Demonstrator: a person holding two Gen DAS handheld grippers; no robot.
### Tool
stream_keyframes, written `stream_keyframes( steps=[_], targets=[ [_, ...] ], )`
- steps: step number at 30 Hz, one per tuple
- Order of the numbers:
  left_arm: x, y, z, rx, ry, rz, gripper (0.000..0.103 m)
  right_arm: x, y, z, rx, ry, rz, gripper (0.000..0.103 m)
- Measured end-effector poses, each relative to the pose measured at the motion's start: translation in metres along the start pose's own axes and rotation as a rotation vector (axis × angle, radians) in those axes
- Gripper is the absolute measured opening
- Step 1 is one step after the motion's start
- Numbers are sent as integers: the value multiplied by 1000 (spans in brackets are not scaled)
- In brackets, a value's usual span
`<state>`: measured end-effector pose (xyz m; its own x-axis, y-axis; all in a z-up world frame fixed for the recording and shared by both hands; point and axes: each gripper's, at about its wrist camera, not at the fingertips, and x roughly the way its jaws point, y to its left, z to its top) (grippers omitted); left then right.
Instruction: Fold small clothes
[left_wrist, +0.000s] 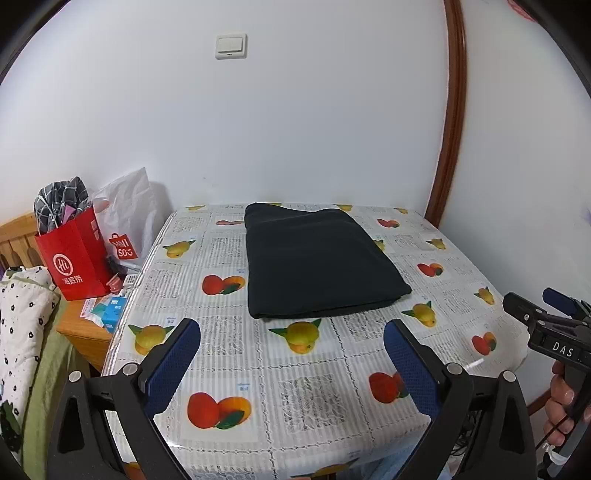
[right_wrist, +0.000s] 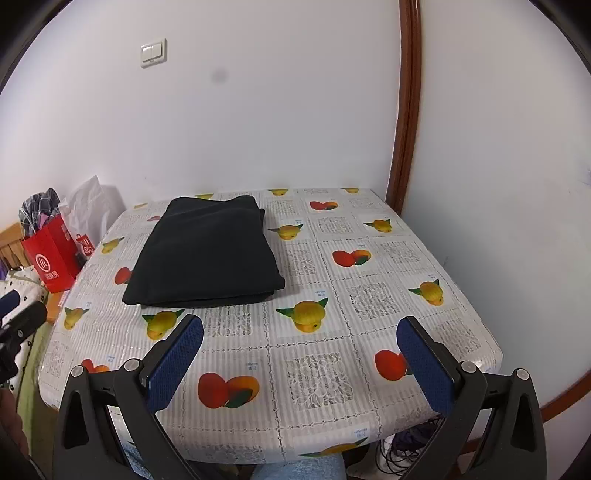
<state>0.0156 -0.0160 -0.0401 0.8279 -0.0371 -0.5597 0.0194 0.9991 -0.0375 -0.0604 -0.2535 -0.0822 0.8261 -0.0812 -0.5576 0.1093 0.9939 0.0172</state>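
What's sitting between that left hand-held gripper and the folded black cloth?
Nothing. In the left wrist view, only bare fruit-print tablecloth lies between the open left hand-held gripper and the folded black cloth.

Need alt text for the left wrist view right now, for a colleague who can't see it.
A folded black garment lies on a table with a fruit-print cloth. The left gripper hovers short of it, jaws open and empty. The right gripper enters at right; a red bag stands left of the table.

A fruit-patterned plastic-covered worktop (left_wrist: 229, 343) stands against a white wall; left of it, a red paper bag (left_wrist: 75, 254) holds what looks like checked fabric (left_wrist: 61, 203).
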Motion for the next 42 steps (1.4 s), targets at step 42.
stream_keyframes(
  steps=[42],
  targets=[
    [-2, 4, -7, -12, 15, 7, 100, -10, -8, -8, 19, 1, -11, 103]
  ],
)
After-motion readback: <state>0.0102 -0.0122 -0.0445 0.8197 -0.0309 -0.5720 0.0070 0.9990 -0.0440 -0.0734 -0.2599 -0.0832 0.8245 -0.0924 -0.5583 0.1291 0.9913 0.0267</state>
